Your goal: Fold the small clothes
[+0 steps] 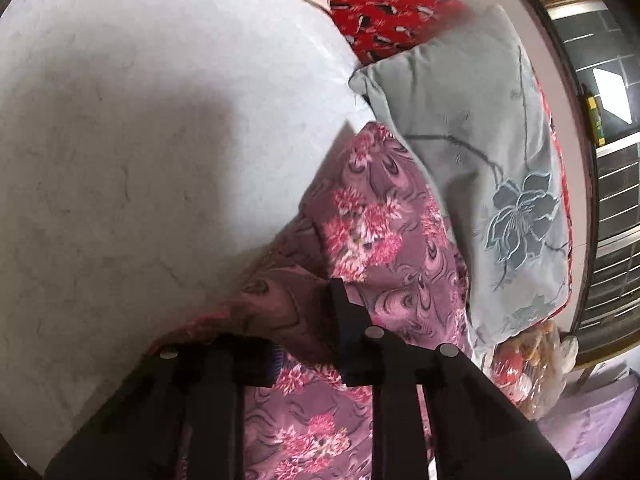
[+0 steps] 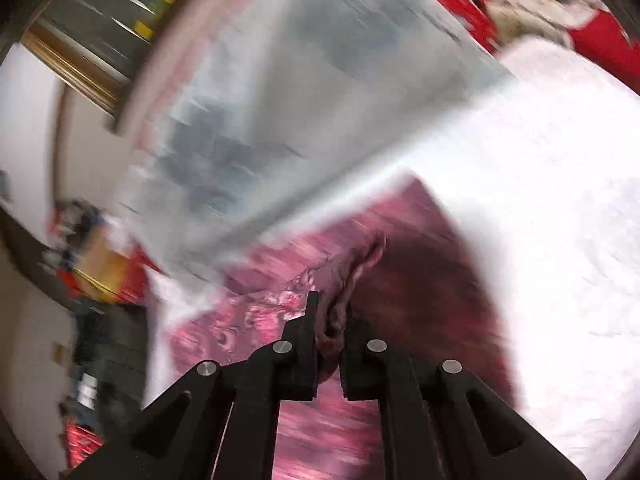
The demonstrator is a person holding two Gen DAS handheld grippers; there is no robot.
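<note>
White bedsheet ahead | grey flower cushion and red cushion beyond | left gripper pinches pink floral garment, draped forward | right gripper clamps its bunched edge, view blurred

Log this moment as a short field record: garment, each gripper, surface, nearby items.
garment: pink floral cloth, bunched, partly lifted off the bed
left gripper: fabric draped over and between its fingers; grip unclear
right gripper: shut on a gathered edge of the cloth
surface: white bedsheet
nearby: grey flower-print pillow beside the cloth; red patterned pillow beyond it
image quality: right wrist view heavily blurred
</note>
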